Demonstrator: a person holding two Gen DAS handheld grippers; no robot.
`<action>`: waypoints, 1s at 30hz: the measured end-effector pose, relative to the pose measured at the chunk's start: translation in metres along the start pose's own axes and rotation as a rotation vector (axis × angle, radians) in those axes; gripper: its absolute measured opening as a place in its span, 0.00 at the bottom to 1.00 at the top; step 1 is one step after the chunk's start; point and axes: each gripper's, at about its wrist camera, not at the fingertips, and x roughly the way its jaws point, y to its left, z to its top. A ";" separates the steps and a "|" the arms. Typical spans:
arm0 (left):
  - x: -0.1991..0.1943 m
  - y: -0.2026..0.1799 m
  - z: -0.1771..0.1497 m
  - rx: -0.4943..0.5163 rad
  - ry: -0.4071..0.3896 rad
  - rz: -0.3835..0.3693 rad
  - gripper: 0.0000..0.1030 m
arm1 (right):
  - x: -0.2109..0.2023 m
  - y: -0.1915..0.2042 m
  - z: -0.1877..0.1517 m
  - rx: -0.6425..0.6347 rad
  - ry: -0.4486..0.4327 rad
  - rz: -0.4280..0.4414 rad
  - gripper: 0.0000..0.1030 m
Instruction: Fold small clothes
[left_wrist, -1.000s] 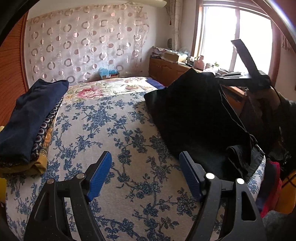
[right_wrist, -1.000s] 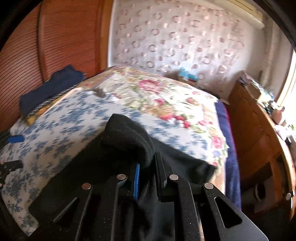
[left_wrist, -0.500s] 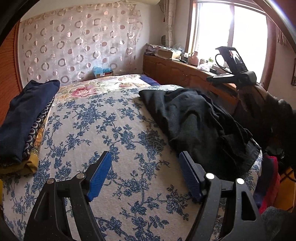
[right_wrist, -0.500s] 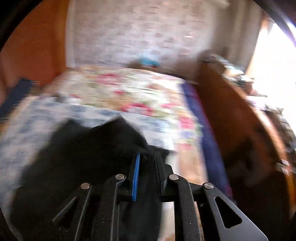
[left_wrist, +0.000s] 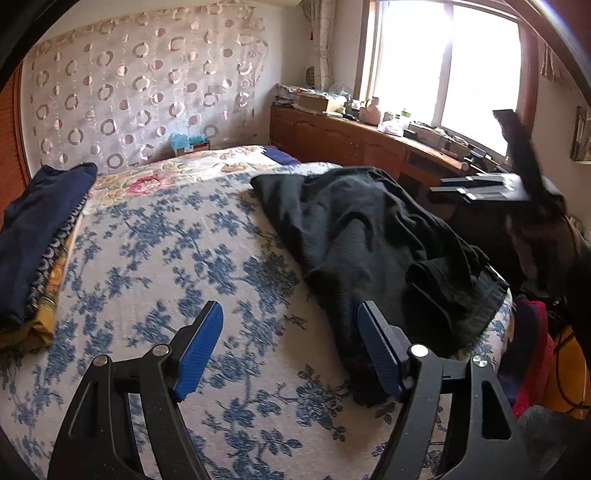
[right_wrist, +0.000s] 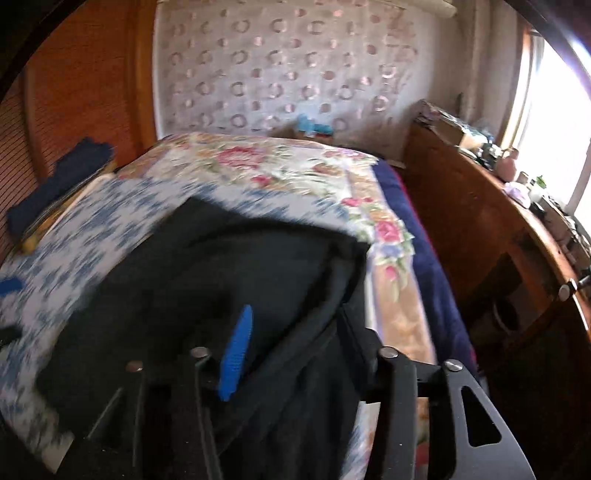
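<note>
A crumpled black garment (left_wrist: 369, 240) lies spread on the right half of the blue-flowered bed (left_wrist: 166, 240). My left gripper (left_wrist: 290, 343) hangs open low over the bedspread, its right pad beside the garment's near edge, with nothing between its fingers. In the left wrist view my right gripper (left_wrist: 480, 186) is in the air past the garment's right side, held by a hand. In its own view my right gripper (right_wrist: 295, 343) is over the black garment (right_wrist: 240, 266) with its jaws opening. Cloth lies between the spread fingers, and the blue pad (right_wrist: 236, 354) stands clear of it.
A stack of folded clothes (left_wrist: 33, 229) with a navy piece on top sits at the bed's left edge by the wooden headboard. A wooden cabinet (left_wrist: 332, 136) with clutter runs under the window on the right. Red and dark clothes (left_wrist: 532, 354) lie off the bed's near right corner.
The right gripper came down with the lifted black garment, then its jaws parted and let go. The garment now lies flat on the bed. The left gripper edged slightly toward it.
</note>
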 end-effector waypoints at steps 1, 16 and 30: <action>0.002 -0.002 -0.003 0.002 0.009 -0.005 0.74 | -0.009 0.009 -0.011 -0.006 -0.004 0.015 0.49; 0.003 -0.013 -0.020 -0.001 0.025 0.005 0.74 | -0.038 0.019 -0.071 0.042 0.068 0.181 0.49; 0.005 -0.012 -0.019 -0.004 0.031 -0.004 0.74 | -0.018 0.036 -0.075 0.039 0.095 0.224 0.05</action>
